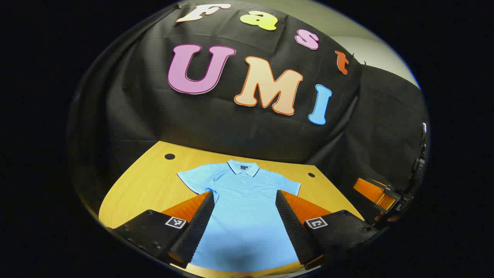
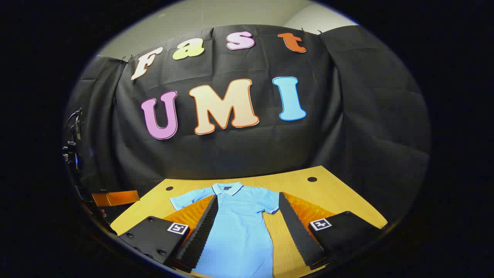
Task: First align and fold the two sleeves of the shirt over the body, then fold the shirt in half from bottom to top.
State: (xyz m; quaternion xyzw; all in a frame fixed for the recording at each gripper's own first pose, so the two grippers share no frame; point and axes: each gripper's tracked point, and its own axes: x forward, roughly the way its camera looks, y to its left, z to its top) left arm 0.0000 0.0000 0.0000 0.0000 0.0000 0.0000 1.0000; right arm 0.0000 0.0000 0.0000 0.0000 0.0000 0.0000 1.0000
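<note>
Shirt (image 1: 243, 208) lies flat, face-up on the table (image 1: 154, 181), collar at 12 o'clock, both sleeves spread, nothing folded yet. Left gripper (image 1: 244, 220) and right gripper (image 2: 247, 227) hover above its hem end, jaws wide apart and holding nothing, likely staged for the sleeve grabs.

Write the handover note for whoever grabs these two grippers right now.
Left gripper: open, holding nothing, above the shirt's lower body.
Right gripper: open, holding nothing, over the shirt's right side.
Shirt: flat on the table, face up, collar at the far end, both sleeves spread out.
Done: nothing folded.
Left: fold both sleeves over the body, then fold bottom to top.
</note>
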